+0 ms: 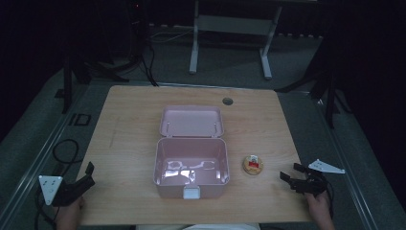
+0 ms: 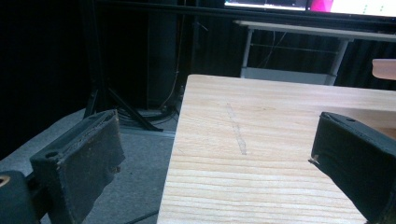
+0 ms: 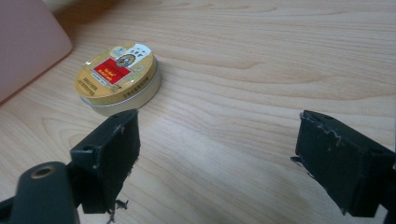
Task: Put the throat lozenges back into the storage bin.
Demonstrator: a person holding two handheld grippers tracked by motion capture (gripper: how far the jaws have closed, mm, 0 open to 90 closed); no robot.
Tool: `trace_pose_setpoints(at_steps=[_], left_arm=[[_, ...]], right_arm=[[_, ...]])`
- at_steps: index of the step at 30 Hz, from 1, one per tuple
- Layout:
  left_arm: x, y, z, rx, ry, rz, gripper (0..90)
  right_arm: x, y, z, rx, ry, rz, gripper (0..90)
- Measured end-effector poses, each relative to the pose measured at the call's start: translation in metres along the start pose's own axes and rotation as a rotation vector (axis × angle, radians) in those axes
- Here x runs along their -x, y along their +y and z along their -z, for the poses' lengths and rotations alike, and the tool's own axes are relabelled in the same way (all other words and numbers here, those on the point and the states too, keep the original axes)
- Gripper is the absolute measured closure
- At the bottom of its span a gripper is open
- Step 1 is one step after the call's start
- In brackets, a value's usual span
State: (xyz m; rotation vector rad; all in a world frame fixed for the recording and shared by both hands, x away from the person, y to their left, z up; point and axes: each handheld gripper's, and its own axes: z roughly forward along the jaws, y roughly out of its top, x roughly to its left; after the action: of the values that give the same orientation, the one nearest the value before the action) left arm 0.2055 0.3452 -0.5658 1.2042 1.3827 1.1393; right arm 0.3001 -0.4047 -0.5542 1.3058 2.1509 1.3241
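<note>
Pink box lid open, round tin label too small to read

A dim lab or recording studio, it seems: black curtains surround a wooden desk, dark tripod stands and cables sit on grey carpet, and lit monitors glow behind a second white-framed bench.
</note>
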Motion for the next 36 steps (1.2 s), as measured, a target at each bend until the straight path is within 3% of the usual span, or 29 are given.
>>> trace_pose_setpoints(at_steps=[1,3,5,6,7,8,10,11,12,13,14,19,20,21,22,23,24,25,26,27,28,29,30,31,36], left_arm=[[0.0,0.0,0.0,-0.001,0.001,0.0,2.5],[0.0,0.0,0.0,0.0,-0.001,0.001,2.5],[0.0,0.0,0.0,0.0,-0.001,0.001,2.5],[0.0,0.0,0.0,0.0,-0.002,0.002,2.5],[0.0,0.0,0.0,0.0,-0.001,0.002,2.5],[0.0,0.0,0.0,-0.001,-0.001,0.003,2.5],[0.0,0.0,0.0,-0.001,-0.001,0.004,2.5],[0.0,0.0,0.0,-0.002,-0.001,0.004,2.5],[0.0,0.0,0.0,-0.001,-0.002,0.004,2.5],[0.0,0.0,0.0,0.0,-0.002,0.004,2.5],[0.0,0.0,0.0,0.0,-0.002,0.004,2.5],[0.0,0.0,0.0,-0.003,-0.003,0.001,2.5],[0.0,0.0,0.0,-0.004,-0.003,0.001,2.5],[0.0,0.0,0.0,-0.004,-0.003,0.001,2.5],[0.0,0.0,-0.001,-0.004,-0.003,0.0,2.5],[0.0,0.0,-0.001,-0.005,-0.002,0.0,2.5],[0.0,0.0,-0.001,-0.005,-0.001,0.0,2.5],[0.0,0.0,-0.001,-0.004,-0.001,0.0,2.5],[0.0,0.0,0.0,-0.003,-0.002,0.0,2.5],[0.0,0.0,0.0,-0.002,-0.002,0.0,2.5],[0.0,0.0,0.0,-0.002,-0.004,-0.001,2.5],[0.0,0.0,0.0,-0.002,-0.004,0.0,2.5],[0.0,0.0,0.0,-0.002,-0.004,0.0,2.5],[0.0,0.0,0.0,-0.001,-0.005,0.003,2.5],[0.0,0.0,0.0,0.001,-0.006,0.005,2.5]], right_arm=[[-0.001,0.001,-0.001,-0.016,0.049,0.017,13.4],[-0.003,0.004,-0.002,-0.049,0.098,0.05,13.2],[-0.003,0.004,-0.002,-0.052,0.111,0.069,13.3],[-0.004,0.007,-0.003,-0.09,0.169,0.1,13.3],[-0.004,0.007,-0.003,-0.09,0.169,0.1,13.3],[-0.006,0.009,-0.003,-0.096,0.206,0.123,13.3],[-0.015,0.017,-0.003,-0.162,0.278,0.211,13.3],[-0.015,0.017,-0.003,-0.162,0.278,0.211,13.3],[-0.019,0.021,-0.003,-0.195,0.299,0.247,13.4],[-0.023,0.025,-0.003,-0.238,0.316,0.292,13.4],[-0.032,0.034,-0.003,-0.336,0.331,0.382,13.7],[-0.051,0.061,-0.003,-0.598,0.316,0.577,14.1],[-0.051,0.061,-0.003,-0.598,0.316,0.577,14.1],[-0.055,0.066,-0.003,-0.647,0.315,0.61,14.5],[-0.06,0.071,-0.003,-0.705,0.316,0.64,15.0],[-0.069,0.078,-0.006,-0.833,0.306,0.682,15.0],[-0.069,0.078,-0.006,-0.833,0.306,0.682,15.0],[-0.073,0.081,-0.008,-0.899,0.302,0.699,15.0],[-0.082,0.085,-0.013,-0.994,0.29,0.769,15.0],[-0.087,0.087,-0.015,-1.024,0.283,0.803,15.0],[-0.087,0.087,-0.015,-1.024,0.283,0.803,15.0],[-0.093,0.091,-0.019,-1.068,0.282,0.838,14.9],[-0.093,0.091,-0.019,-1.068,0.282,0.838,14.9],[-0.098,0.095,-0.022,-1.083,0.275,0.879,14.9],[-0.105,0.105,-0.023,-1.084,0.286,0.892,15.0]])
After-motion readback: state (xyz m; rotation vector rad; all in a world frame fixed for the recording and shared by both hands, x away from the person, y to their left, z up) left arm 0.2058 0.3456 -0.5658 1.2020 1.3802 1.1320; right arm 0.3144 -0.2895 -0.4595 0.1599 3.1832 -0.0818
